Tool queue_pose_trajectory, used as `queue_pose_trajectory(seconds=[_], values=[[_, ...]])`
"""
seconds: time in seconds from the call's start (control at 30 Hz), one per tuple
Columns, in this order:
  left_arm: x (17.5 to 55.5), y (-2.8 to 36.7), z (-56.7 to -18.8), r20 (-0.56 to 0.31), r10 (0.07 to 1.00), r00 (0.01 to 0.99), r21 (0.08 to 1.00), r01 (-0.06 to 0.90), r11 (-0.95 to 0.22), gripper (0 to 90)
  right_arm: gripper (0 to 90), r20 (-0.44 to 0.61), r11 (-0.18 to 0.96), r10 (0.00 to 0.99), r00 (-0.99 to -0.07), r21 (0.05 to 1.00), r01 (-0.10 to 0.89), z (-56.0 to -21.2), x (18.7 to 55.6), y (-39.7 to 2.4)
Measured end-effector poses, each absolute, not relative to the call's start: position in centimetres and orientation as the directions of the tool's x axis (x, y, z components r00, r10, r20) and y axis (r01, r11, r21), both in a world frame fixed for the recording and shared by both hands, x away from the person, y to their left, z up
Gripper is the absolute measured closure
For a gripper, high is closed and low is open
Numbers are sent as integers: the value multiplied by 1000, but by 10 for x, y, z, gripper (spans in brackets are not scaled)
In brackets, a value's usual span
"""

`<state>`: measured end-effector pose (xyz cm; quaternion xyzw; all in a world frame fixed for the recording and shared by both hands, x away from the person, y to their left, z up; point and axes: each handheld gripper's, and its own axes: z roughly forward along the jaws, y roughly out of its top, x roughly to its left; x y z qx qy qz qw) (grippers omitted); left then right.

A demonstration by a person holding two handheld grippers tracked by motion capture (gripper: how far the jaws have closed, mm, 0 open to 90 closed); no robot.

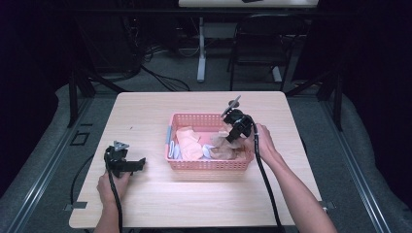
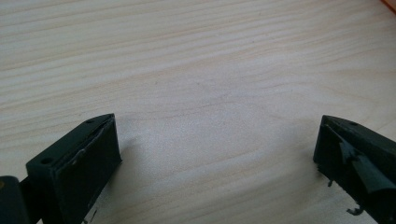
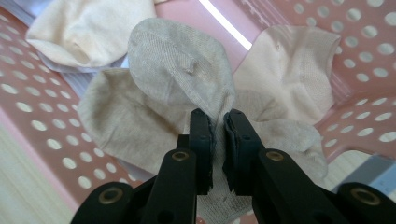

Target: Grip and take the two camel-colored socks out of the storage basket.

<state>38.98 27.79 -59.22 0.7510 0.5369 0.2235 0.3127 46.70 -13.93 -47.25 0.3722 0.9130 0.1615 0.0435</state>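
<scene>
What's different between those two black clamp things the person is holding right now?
The left gripper has its jaws wide apart with nothing between them; the right gripper is pinched shut on a beige sock. The left gripper rests low on the bare table, while the right gripper reaches into the pink basket. Both are black, two-jawed and trail a cable.

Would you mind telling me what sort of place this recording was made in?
Probably a lab or recording studio, not a home: dark curtains surround a lone table, loose cables run across the floor, and a person works with handheld tongs over a basket.
</scene>
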Motion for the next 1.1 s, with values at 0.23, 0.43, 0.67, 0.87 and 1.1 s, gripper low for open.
queue_pose_trajectory(seconds=[0.23, 0.43, 0.67, 0.87, 1.1], values=[[390, 278, -592, 0, 946, 324, 710, 667, -228, 0, 821, 31, 676, 687, -726, 336, 655, -450, 465, -141], [390, 278, -592, 0, 946, 324, 710, 667, -228, 0, 820, 16, 681, 686, -728, 337, 650, -434, 465, -144], [390, 278, -592, 0, 946, 324, 710, 667, -228, 0, 817, 2, 689, 684, -730, 328, 647, -419, 463, -147], [390, 278, -592, 0, 946, 324, 709, 667, -228, 0, 815, -17, 707, 673, -740, 311, 635, -408, 461, -151], [390, 278, -592, 0, 946, 324, 710, 667, -228, 0, 815, -29, 697, 684, -729, 321, 641, -395, 459, -160]])
